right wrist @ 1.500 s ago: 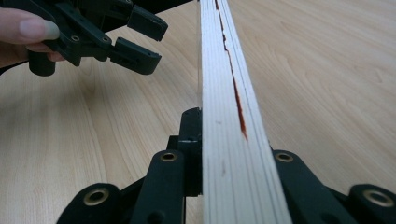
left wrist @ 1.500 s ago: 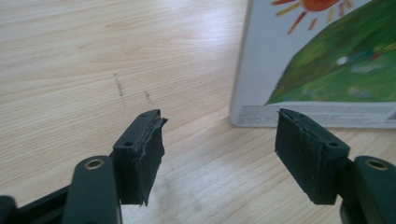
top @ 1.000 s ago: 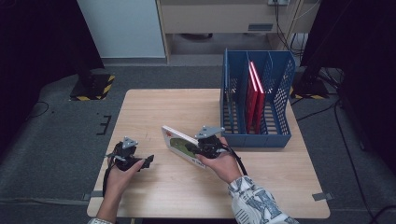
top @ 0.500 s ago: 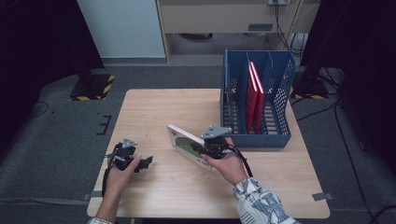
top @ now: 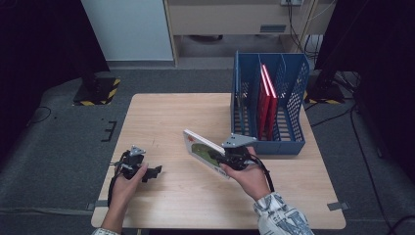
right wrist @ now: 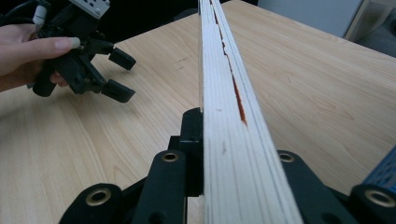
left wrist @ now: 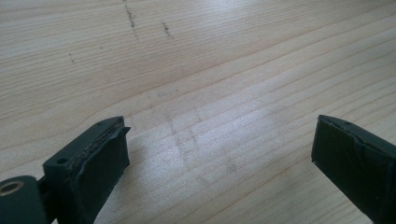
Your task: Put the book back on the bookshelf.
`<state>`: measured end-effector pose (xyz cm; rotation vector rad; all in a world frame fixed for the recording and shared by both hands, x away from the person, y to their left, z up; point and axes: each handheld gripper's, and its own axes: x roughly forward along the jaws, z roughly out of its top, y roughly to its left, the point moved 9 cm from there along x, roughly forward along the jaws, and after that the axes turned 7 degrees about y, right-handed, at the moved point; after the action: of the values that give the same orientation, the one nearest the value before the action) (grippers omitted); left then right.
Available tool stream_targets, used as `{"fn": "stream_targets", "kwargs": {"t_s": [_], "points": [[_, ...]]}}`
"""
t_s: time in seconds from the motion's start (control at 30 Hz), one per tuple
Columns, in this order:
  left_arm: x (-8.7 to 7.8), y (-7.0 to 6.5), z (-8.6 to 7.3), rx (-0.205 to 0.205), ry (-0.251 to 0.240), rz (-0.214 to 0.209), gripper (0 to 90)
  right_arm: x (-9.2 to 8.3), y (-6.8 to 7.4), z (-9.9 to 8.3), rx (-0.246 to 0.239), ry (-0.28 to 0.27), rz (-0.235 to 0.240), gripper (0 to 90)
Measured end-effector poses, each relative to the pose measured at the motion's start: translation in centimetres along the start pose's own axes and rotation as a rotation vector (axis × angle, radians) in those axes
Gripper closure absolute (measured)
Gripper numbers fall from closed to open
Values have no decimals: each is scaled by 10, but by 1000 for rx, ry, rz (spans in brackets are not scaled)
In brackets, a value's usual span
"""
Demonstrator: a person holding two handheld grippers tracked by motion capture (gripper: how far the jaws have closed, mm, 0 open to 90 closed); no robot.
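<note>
Right gripper [top: 221, 157] is clamped on a thin book [top: 204, 152], jaws pressing both covers near one edge. The book is lifted off the wooden table [top: 181, 117], tilted, its far corner raised and pointing toward the left side, over the table's middle, just in front of the blue rack [top: 293, 142]. The cover facing up is white-bordered with a green picture and some dark patches; details too small to read. In the right gripper view the book [right wrist: 224, 107] is seen edge-on: a pale block of pages, layered, with a thin red streak along it, running straight away from the jaws.

The rack stands at the table's far right side with upright dividers; two red books [top: 266, 100] stand on edge in one slot.

Left gripper [top: 152, 172] rests low at the table's near-left, held by the left hand [top: 128, 182]. Its jaws are wide apart with nothing between them, bare wood grain under them. It is well apart from the book.
</note>
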<state>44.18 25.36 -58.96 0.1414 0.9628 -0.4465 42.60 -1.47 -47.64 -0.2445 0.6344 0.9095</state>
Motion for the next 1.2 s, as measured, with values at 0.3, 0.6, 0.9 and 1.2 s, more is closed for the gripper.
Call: {"fn": "stream_targets", "kwargs": {"t_s": [0.3, 0.6, 0.9, 1.2], "points": [[-1, 3, -1, -14, -7, 5, 36, -19, -8, -13, 12, 6, -17, 756], [0, 2, -1, -19, -4, 3, 35, -31, -17, -23, 33, 5, -32, 756], [-1, 6, -4, -24, 10, 18, 31, -55, -23, -30, 36, -7, -43, 755], [2, 8, -5, -20, 23, 41, 32, -73, -30, -49, 65, -4, -67, 756]]}}
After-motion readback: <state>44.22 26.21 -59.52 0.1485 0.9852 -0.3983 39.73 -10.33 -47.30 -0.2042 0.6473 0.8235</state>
